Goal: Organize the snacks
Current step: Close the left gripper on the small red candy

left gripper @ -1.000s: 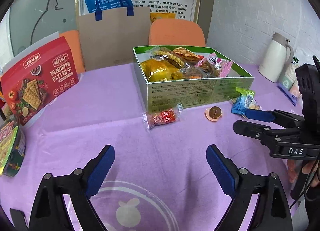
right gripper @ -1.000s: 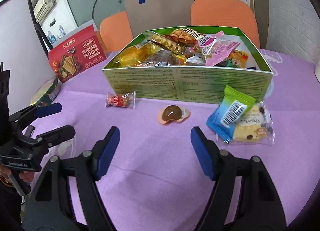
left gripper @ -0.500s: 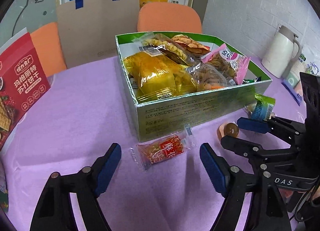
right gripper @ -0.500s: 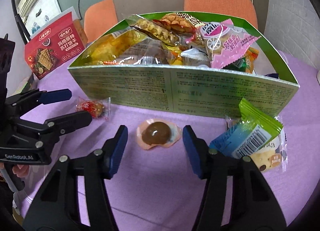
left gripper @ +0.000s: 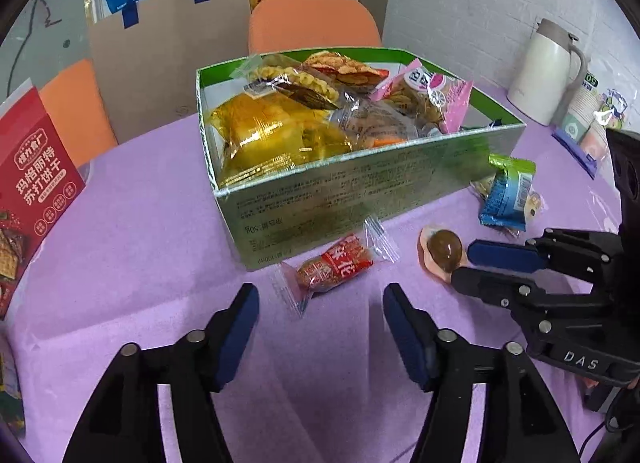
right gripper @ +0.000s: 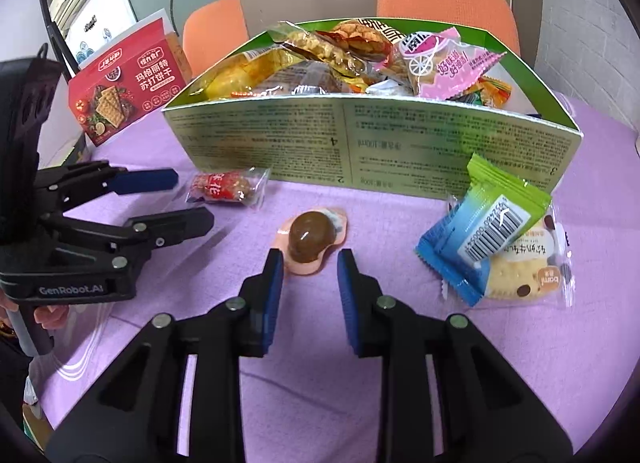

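Note:
On the purple cloth stands a green box (left gripper: pixel 360 199) (right gripper: pixel 360 143) packed with snack bags. In front of it lie a red twist-snack packet (left gripper: pixel 336 267) (right gripper: pixel 224 187) and a pink packet with a brown egg (left gripper: pixel 442 251) (right gripper: pixel 310 241). My right gripper (right gripper: pixel 310 263) (left gripper: pixel 460 265) is closing, and its blue pads pinch the near end of the egg packet. My left gripper (left gripper: pixel 320 311) (right gripper: pixel 192 199) stands open just short of the red packet, one clear corner of it between the tips, and neither pad touches it.
A blue-green packet (right gripper: pixel 488 231) (left gripper: pixel 508 191) lies on a cookie packet (right gripper: pixel 528 275) right of the egg. A red cracker box (left gripper: pixel 36 183) stands at the left and a white jug (left gripper: pixel 544 71) at the far right. A paper bag (left gripper: pixel 160 55) and orange chairs are behind.
Both grippers came forward toward the box. The right jaws narrowed from wide apart to pinching the egg packet. The left jaws narrowed slightly and now flank the red packet's corner.

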`<state>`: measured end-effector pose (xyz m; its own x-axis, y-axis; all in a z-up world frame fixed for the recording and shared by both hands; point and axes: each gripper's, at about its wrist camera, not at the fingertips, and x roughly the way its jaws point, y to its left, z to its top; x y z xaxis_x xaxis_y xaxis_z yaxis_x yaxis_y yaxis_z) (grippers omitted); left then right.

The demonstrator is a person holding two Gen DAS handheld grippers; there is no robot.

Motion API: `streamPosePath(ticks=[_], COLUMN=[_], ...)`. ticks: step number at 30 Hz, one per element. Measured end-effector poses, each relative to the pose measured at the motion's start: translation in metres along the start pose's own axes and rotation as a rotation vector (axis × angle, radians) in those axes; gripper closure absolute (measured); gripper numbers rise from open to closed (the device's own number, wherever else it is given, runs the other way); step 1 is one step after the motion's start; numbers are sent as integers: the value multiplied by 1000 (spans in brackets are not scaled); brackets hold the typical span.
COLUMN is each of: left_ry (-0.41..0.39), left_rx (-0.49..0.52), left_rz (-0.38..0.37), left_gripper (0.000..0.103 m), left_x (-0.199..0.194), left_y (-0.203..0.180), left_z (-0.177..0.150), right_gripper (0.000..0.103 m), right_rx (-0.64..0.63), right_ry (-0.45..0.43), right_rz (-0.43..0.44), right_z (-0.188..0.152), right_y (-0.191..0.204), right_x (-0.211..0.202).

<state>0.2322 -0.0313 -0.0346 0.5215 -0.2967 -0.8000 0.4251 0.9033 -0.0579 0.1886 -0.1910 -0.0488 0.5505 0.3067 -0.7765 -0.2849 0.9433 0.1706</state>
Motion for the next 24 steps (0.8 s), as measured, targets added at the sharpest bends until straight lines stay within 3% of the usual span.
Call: streamPosePath(ticks=[4, 6, 7, 9, 13, 15, 18, 21, 24], left_ry=[-27, -16, -7, 17, 15, 46, 51, 44, 44], left_rx=[-3, 7, 15, 34, 74, 73, 51, 12, 2], left_rz=[-28, -36, -36, -31, -9, -30, -29, -42, -39], left_gripper=[26, 27, 28, 48, 51, 67, 67, 66, 69], left_x=[-1, 4, 7, 17, 17, 21, 24, 26, 26], left_y=[-3, -4, -6, -17, -24, -27, -22, -17, -18], left_z=[13, 18, 20, 23, 18, 17, 13, 11, 11], right_gripper=[50, 45, 45, 45, 45, 45, 45, 68, 71], right_rx=[3, 5, 6, 11, 16, 14, 2, -6, 4], right_ry=[-23, -36, -36, -27, -24, -24, -11, -5, -8], right_rz=[-4, -3, 1, 2, 27, 30, 22, 16, 18], right_z=[4, 5, 6, 8, 11, 14, 18, 20, 18], right_y=[3, 2, 1, 1, 1, 3, 7, 9, 7], right_x=[-1, -2, -1, 3, 7, 9, 14, 17, 16])
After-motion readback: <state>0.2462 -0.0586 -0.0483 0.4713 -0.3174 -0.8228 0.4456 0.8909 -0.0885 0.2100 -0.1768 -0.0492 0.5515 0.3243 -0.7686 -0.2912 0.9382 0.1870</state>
